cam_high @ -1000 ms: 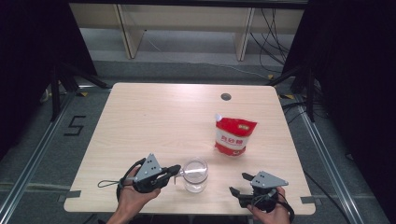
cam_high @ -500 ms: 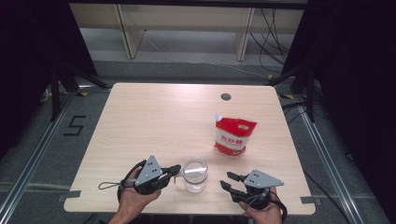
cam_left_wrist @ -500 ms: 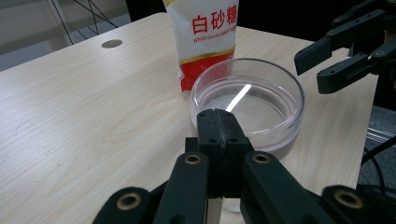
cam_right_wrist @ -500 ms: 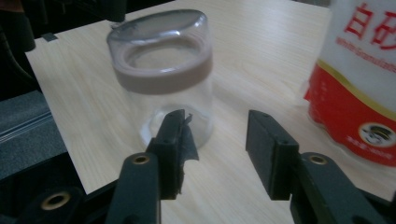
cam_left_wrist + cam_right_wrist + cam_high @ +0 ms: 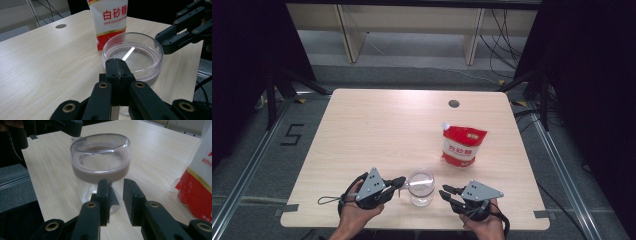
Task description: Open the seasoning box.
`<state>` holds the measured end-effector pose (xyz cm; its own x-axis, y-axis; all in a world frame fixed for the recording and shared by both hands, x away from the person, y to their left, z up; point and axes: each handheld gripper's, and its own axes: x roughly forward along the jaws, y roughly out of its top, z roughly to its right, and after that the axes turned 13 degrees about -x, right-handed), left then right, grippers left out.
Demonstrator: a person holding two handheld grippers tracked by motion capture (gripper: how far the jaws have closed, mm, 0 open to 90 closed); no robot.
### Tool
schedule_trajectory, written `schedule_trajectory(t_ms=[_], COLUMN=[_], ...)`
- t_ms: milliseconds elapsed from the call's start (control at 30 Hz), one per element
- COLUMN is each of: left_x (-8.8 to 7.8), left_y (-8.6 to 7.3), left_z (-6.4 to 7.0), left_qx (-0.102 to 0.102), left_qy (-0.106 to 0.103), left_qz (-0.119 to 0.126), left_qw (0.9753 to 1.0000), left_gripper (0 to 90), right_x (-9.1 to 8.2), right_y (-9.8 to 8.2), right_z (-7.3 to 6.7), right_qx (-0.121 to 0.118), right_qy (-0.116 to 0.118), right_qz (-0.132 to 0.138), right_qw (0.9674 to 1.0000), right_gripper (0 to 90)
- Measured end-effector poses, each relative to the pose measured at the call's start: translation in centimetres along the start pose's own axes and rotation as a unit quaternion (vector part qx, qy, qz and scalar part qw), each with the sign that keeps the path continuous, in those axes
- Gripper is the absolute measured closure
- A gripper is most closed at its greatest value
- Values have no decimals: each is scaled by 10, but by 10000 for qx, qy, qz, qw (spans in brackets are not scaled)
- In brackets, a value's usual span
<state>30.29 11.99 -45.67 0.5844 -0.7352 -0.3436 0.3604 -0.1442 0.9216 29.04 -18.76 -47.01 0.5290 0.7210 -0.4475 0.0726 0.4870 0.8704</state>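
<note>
The glass cup (image 5: 421,187) stands near the table's (image 5: 377,130) 6 o'clock edge. The left gripper (image 5: 400,182) is closed at its handle; the right gripper (image 5: 447,193) – jaws just narrowing, empty – should advance slowly towards 9 o'clock.

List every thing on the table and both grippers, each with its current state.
glass cup: upright on the table, mouth open, between the two grippers.
sugar pouch: standing, spout cap on, untouched.
left gripper: jaws shut, nothing between them, tips by the cup's rim.
right gripper: jaws have just been closing, narrow gap left, nothing between them.
table: bare wood.
</note>
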Motion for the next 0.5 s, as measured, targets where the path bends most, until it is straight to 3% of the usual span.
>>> schedule_trajectory(t_ms=[67,133,167,500], left_x=[0,-1,0,0], left_y=[-1,-2,-2,-6], left_z=[0,0,-1,-1], left_qx=[-52,-14,7,22], left_qy=[1,20,-38,22], left_qz=[28,43,85,220], left_qw=[10000,10000,10000,9998], left_gripper=[893,893,893,893], right_x=[1,3,4,7], right_y=[1,2,3,4], right_z=[0,-1,1,1], right_qx=[-101,-43,-158,-218], right_qy=[-36,-63,-35,32], right_qz=[72,89,86,83], right_qw=[9999,9999,9998,9997], right_gripper=[787,803,811,855])
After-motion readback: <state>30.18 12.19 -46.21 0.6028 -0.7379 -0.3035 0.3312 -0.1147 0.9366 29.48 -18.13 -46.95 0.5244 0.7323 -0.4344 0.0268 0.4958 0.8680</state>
